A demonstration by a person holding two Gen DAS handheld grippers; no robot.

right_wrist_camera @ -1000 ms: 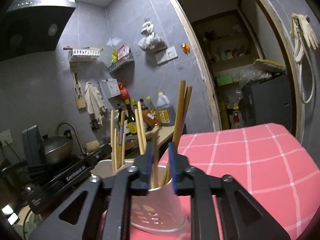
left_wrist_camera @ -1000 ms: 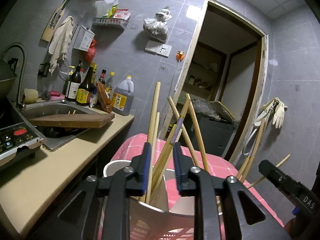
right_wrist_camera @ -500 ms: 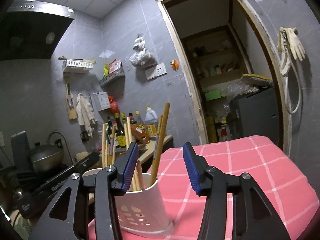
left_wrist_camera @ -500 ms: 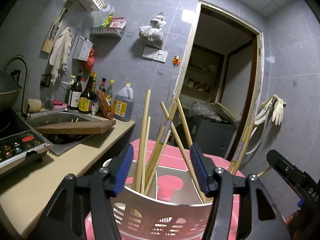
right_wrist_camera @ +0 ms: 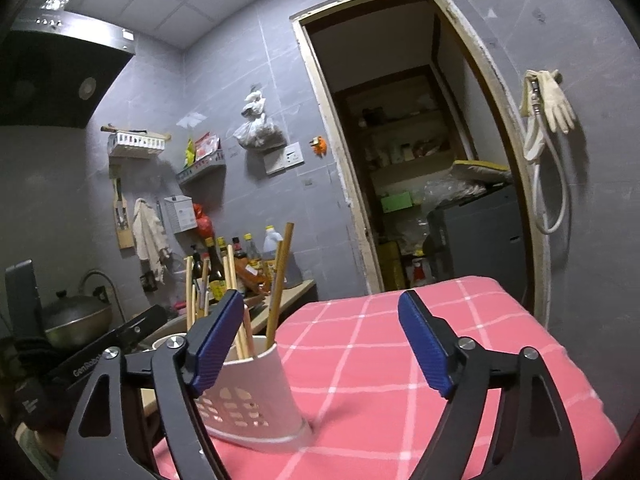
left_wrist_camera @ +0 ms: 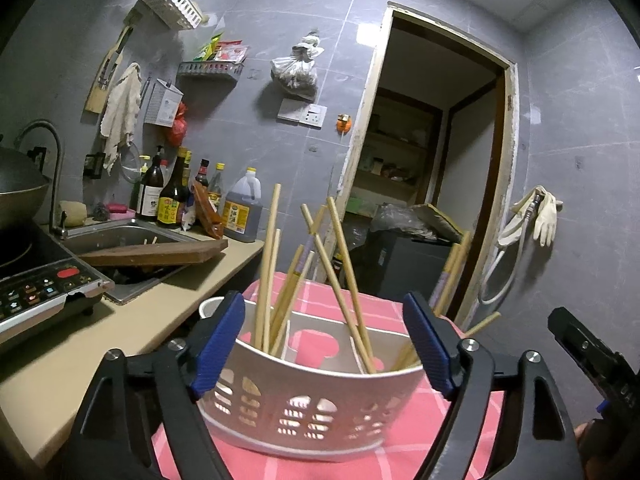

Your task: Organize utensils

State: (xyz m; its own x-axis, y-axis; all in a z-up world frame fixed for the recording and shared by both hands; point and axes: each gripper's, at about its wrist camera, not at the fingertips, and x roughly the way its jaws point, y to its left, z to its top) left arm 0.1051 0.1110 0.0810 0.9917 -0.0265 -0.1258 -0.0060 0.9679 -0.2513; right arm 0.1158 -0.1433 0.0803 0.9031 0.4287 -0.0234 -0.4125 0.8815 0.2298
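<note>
Both grippers, left gripper point(left_wrist_camera: 324, 344) and right gripper point(right_wrist_camera: 320, 344), have just opened, jaws apart and empty; released chopsticks point(left_wrist_camera: 267, 268) stand in the holder point(left_wrist_camera: 304, 408) ahead, so this placement looks complete.

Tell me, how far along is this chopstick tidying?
Looks nearly done: the chopsticks stand in the white holder on the pink cloth. Both the left gripper and right gripper have just been opening and hold nothing. I see no loose utensils left.

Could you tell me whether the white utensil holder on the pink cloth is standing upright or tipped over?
Upright: the white utensil holder sits flat on the pink checked cloth, chopsticks leaning inside.
</note>
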